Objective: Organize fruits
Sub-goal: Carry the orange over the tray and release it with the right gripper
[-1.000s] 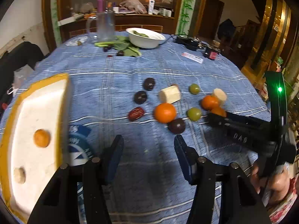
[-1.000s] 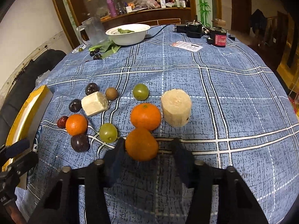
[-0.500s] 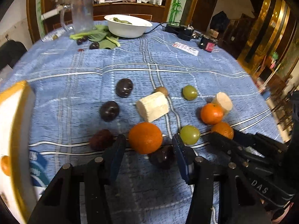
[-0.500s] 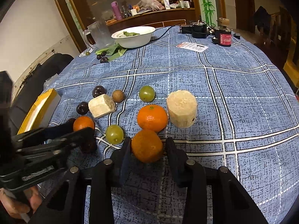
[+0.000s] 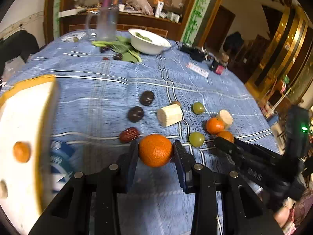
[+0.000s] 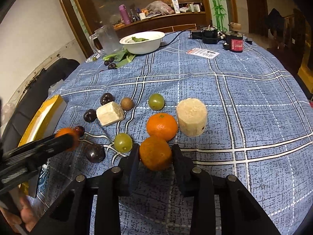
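My left gripper (image 5: 156,146) has an orange (image 5: 155,149) between its closing jaws, pads pressing its sides, a little above the blue checked cloth. At the left lies a white foam tray with a yellow rim (image 5: 29,80), holding one small orange (image 5: 22,151). My right gripper (image 6: 155,148) is also closing, and its pads press on a second orange (image 6: 155,153) resting on the cloth. A third orange (image 6: 162,126) sits just beyond it, beside a cream cylinder piece (image 6: 191,116). Green grapes (image 6: 123,142), dark plums (image 6: 95,152) and a red date (image 5: 129,134) lie scattered between the grippers.
A white bowl (image 5: 149,43), a glass jug (image 5: 106,24) and leafy greens (image 5: 125,48) stand at the far side. Black devices (image 6: 210,33) and a card (image 6: 202,53) lie at the far right. A person's hand (image 6: 25,215) shows at the lower left in the right wrist view.
Both grippers narrowed onto oranges. The left one reached into the fruit, took an orange and swung back toward the tray. The right one stayed in place.
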A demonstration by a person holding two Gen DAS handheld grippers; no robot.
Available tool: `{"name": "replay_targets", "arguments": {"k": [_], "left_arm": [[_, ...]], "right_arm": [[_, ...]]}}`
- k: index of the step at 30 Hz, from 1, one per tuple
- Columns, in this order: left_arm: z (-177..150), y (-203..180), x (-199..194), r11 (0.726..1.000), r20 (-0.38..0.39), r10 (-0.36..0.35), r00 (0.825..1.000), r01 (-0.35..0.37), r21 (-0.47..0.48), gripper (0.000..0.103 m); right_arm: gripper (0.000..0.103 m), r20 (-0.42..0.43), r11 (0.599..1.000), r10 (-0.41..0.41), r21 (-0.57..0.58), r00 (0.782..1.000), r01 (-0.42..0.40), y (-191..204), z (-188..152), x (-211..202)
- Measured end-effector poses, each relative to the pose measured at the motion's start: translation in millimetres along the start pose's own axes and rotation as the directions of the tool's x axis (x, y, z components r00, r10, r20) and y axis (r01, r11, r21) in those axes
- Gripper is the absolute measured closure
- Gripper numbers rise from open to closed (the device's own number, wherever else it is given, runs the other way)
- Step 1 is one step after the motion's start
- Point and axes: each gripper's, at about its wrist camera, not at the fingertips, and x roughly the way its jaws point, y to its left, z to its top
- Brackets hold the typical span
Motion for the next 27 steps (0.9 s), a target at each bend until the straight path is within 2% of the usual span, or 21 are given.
{"name": "replay_targets", "arguments": {"k": [7,11,14,20,27], "left_arm": [[-11.6,40.7,-66.0,0.998,0.109,0.039,0.993,-0.033,-0.058,0.068],[-20.8,63.3,-93.3,0.995,0.163,0.084,0.983,-0.072,-0.075,0.068],[-27.3,81.1,-102.6,0.991,0.173,0.098,0.980,-0.080,-0.107,0.068],[-35.6,108.7,-113.5,0.981,0.181,0.130,0.975,-0.100,-0.166,0.068],[-43.7,142.6,-129.1,0.961,0.192,0.199,0.961,-0.152,-0.232,0.068]], "right_arm": [[0.068,0.033,0.999,-0.034,-0.002,0.999,0.034,4.3,-2.3,-12.4],[0.068,0.047,1.000,-0.005,-0.004,0.999,0.006,16.8,-8.6,-29.3],[0.068,0.050,0.999,0.016,-0.034,0.999,-0.014,34.9,-11.1,-39.1],[0.068,0.038,0.991,0.110,-0.083,0.993,-0.107,81.0,-9.4,-50.1],[0.067,-0.023,0.958,0.239,-0.158,0.971,-0.239,150.8,-11.8,-43.7]]}}
